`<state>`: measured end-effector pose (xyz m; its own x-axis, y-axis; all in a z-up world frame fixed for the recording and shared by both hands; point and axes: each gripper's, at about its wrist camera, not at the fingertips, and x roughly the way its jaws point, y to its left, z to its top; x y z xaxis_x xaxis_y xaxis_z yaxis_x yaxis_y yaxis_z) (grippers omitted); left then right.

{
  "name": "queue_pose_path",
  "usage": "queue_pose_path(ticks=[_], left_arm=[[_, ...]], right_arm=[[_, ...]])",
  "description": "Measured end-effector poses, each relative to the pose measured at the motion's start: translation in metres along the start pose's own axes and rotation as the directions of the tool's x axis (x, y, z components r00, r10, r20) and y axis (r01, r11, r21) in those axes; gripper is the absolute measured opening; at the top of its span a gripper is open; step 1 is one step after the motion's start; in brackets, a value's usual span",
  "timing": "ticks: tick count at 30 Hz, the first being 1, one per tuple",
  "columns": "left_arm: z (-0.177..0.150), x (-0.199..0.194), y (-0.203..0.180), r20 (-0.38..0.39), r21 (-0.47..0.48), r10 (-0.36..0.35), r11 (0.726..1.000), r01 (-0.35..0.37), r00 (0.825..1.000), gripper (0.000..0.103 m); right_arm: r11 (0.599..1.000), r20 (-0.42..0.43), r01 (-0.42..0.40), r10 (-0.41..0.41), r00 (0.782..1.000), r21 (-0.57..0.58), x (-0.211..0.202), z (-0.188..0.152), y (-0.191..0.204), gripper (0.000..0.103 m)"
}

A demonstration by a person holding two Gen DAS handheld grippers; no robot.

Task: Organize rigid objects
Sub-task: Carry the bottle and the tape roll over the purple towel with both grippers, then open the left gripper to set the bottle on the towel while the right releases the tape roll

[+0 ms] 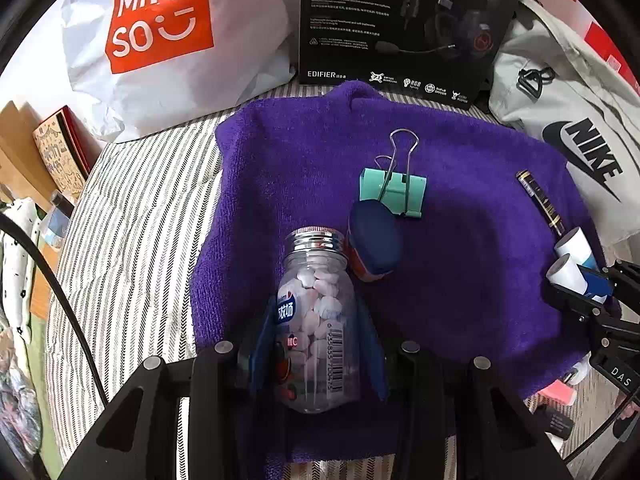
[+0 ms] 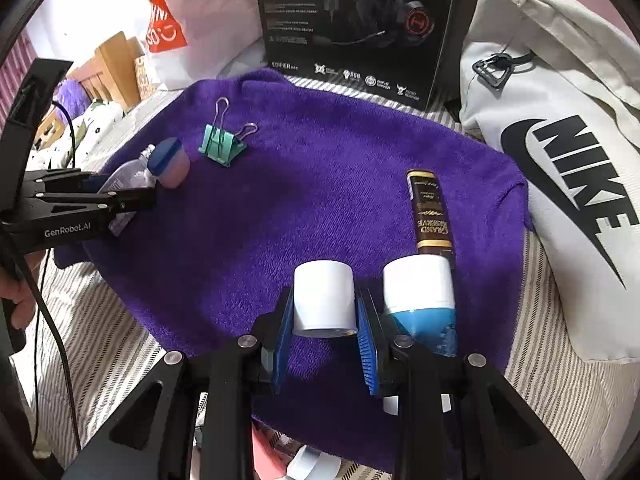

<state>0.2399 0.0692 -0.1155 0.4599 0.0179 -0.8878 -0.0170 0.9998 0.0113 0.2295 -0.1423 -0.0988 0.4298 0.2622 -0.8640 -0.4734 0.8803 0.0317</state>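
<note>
The towel [image 1: 460, 264] is solid purple over a bedsheet [image 1: 132, 216] with thin grey-and-white stripes. The binder clip [image 1: 394, 192] is mint green, the clear bottle [image 1: 316, 320] holds pale pink tablets, and the small jar [image 1: 374, 240] has a navy lid. Both tools carry blue pads [image 2: 366, 344].

A home bedroom; striped bedsheet [image 1: 132, 208], wooden headboard [image 2: 114, 64], shopping bag [image 1: 168, 40], sports bag [image 2: 560, 160].

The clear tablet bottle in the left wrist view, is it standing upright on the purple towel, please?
No, the clear tablet bottle lies on its side on the purple towel, between the left gripper's blue fingers.
</note>
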Motion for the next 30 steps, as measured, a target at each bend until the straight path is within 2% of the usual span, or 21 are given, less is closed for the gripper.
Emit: queue_pose_path(ticks=[13,16,20,25,30], left_arm=[[-0.001,-0.002,-0.002,-0.005,0.005,0.02,1.0,-0.019,1.0,0.04],[-0.001,-0.003,-0.004,-0.02,0.012,0.011,1.0,-0.011,1.0,0.046],[-0.005,-0.006,-0.011,-0.043,0.031,0.006,1.0,-0.005,0.999,0.059],[-0.016,-0.018,-0.014,-0.046,0.029,0.02,0.999,-0.019,0.999,0.062],[-0.032,-0.049,-0.013,0.01,0.025,0.028,0.999,-0.029,1.0,0.062]], right_arm=[[1.0,-0.011,-0.016,0.016,1.0,-0.016,0.007,-0.004,0.0,0.032],[0.999,-0.021,-0.035,0.035,0.999,-0.027,0.006,-0.006,0.001,0.042],[0.999,-0.04,-0.046,0.046,0.998,0.004,0.002,-0.01,-0.001,0.044],[0.998,-0.024,-0.036,0.037,0.999,0.047,-0.018,-0.02,-0.005,0.046],[0.996,0.026,-0.018,0.016,1.0,0.083,-0.053,-0.036,-0.006,0.052]])
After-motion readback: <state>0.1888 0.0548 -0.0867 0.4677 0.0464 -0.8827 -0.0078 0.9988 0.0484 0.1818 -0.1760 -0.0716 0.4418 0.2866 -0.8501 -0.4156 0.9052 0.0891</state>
